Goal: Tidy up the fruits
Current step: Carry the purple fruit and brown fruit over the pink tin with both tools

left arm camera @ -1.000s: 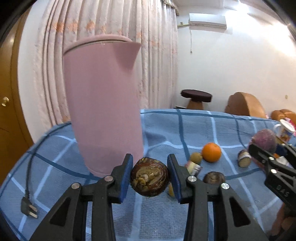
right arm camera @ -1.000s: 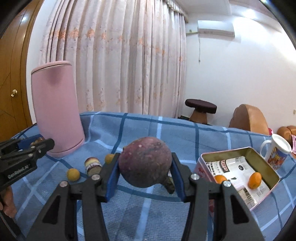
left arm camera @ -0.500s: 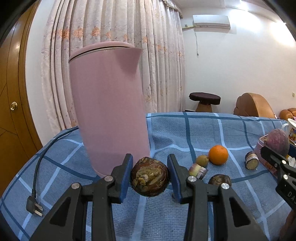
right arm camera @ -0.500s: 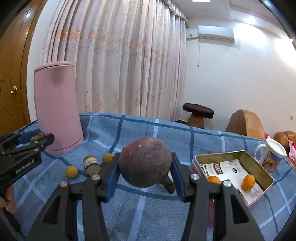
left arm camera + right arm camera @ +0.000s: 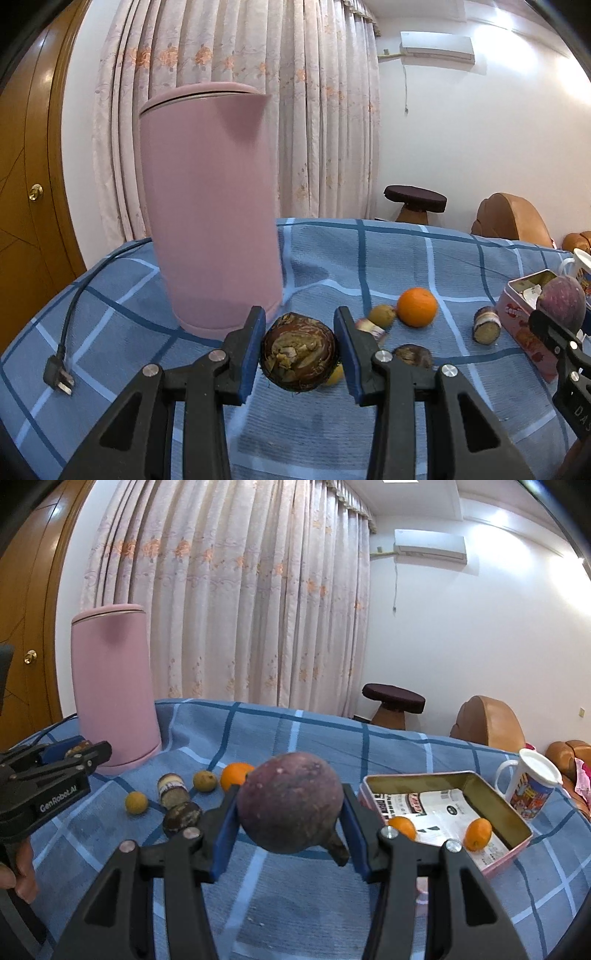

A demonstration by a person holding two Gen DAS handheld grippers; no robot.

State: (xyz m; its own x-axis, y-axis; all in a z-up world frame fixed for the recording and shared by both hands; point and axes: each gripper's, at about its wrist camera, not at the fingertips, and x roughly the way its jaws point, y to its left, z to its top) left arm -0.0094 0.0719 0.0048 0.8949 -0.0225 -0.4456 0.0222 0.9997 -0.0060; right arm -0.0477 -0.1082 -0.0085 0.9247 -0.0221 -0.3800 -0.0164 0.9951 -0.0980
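In the left wrist view, low in the frame's middle, we see the left tongs (image 5: 299,349) closed partway on a dark brown fruit with a rough cut face (image 5: 298,357), its blue pads pressing both sides and lifting it clear of the blue checked cloth (image 5: 436,258) that covers the bench. In the right wrist view the right tongs (image 5: 290,814) grip a round purple fruit (image 5: 291,800) the same way, pads tight against its flanks, at the lower middle of the frame.

Just beyond the purple fruit, to the left of centre, loose pieces lie on the cloth: a dark brown fruit (image 5: 182,815), a short brown-and-white cut piece (image 5: 172,789), two small yellow-green fruits (image 5: 136,802) (image 5: 205,781) and an orange (image 5: 236,774) partly hidden behind the purple fruit. At the frame's right sits a pink tin (image 5: 495,860), open, with printed paper inside and two small orange fruits (image 5: 402,826) (image 5: 477,833) on it. A printed mug (image 5: 532,789) stands just beyond the tin.

At the left edge we see the other tongs held by a hand (image 5: 22,871). Farther back on the left stands a tall pink kettle (image 5: 114,686); in the left view its cord and plug (image 5: 59,380) trail over the cloth at lower left. Behind the bench hang flowered curtains (image 5: 236,602), with a dark stool (image 5: 393,698) at the right.
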